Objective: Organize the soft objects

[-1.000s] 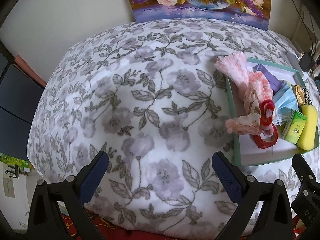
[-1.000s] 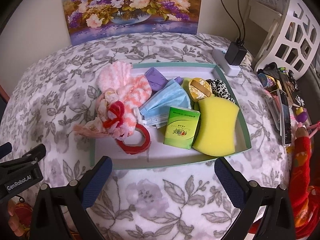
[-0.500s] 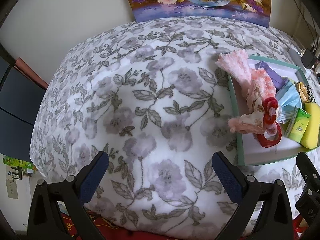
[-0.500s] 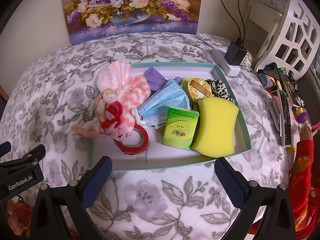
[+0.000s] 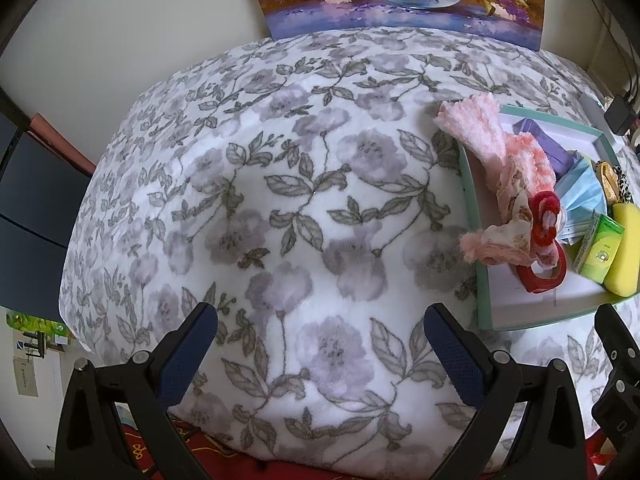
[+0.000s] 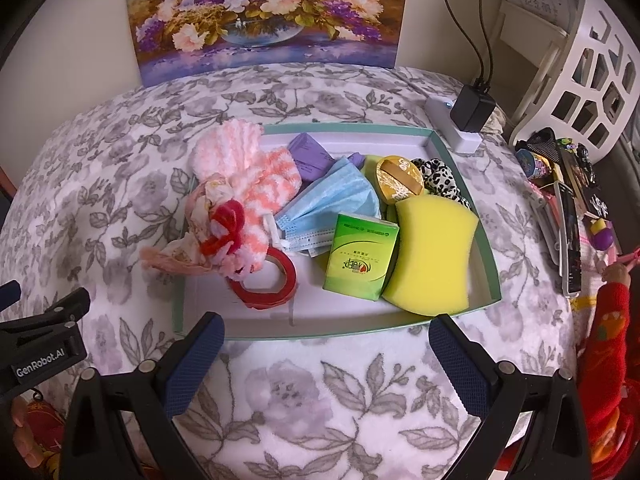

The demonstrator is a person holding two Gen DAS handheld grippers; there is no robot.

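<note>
Right gripper [image 6: 326, 354] jaws spread wide, nothing between them, hovering over the floral blanket [image 6: 288, 400] just short of the near rim of the green-edged tray [image 6: 320, 330]. Left gripper [image 5: 320, 344] also spread apart and empty, over bare blanket, with the tray off to its right and ahead

Straight ahead of the right gripper, inside the tray: red tape ring [image 6: 264, 284] closest, to the left of centre, partly under a pink fuzzy sock [image 6: 256, 188] and a frilly pink cloth with a red pom bow [image 6: 224, 224]; the cloth's tail hangs over the tray's left rim onto the blanket. Green tissue pack [image 6: 360, 258] dead ahead, touching the yellow sponge [image 6: 432, 256] on its right. Behind those, a blue face mask [image 6: 332, 204], purple packet [image 6: 310, 156] further back, round yellow item [image 6: 400, 179] and leopard-print fabric [image 6: 442, 180] toward the far right corner

Beyond the tray on the right, a white power strip with a black adapter [image 6: 472, 108] plugged in. Flower painting [image 6: 268, 16] leans on the wall at the far side. Far right of the right gripper, a white cut-out rack [image 6: 580, 60], clutter along the blanket edge, and a red sleeve [image 6: 608, 320]. Left gripper body shows at the left edge of the right wrist view
</note>
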